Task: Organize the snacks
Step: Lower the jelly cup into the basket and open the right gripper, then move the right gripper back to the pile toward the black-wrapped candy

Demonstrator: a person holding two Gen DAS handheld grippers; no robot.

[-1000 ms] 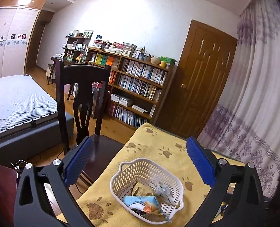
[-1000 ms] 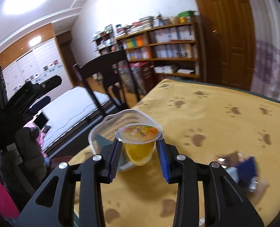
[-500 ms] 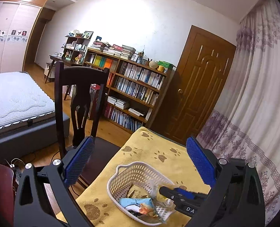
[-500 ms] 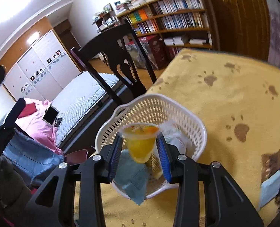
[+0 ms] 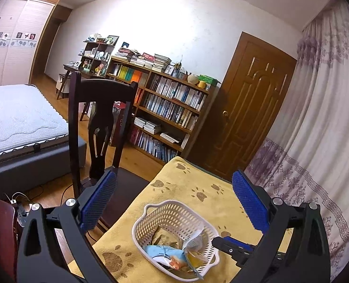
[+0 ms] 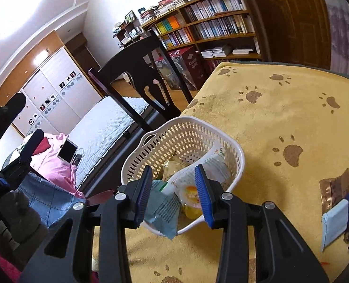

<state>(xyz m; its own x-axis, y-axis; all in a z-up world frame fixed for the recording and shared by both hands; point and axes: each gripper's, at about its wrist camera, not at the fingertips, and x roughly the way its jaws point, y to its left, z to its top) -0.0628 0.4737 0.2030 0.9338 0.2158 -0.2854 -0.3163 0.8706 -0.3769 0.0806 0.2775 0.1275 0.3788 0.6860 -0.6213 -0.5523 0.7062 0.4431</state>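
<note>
From the left wrist, the left gripper (image 5: 172, 205) hangs above the near end of the table (image 5: 181, 184) with its jaws spread wide and nothing between them, probably parked clear so the other hand can work. Below it the white basket (image 5: 151, 214) sits near the table's edge, likely for easy reach, with wrappers and an orange jelly cup (image 5: 194, 258) inside.

From the right wrist, the right gripper (image 6: 173, 193) hovers over the basket's (image 6: 233, 146) near rim, jaws parted and not touching the jelly cup (image 6: 189, 199), which lies among the packets. A brown packet (image 6: 334, 191) and a white-edged one (image 6: 333, 221) wait on the cloth, well apart from the basket, seemingly next to go.
</note>
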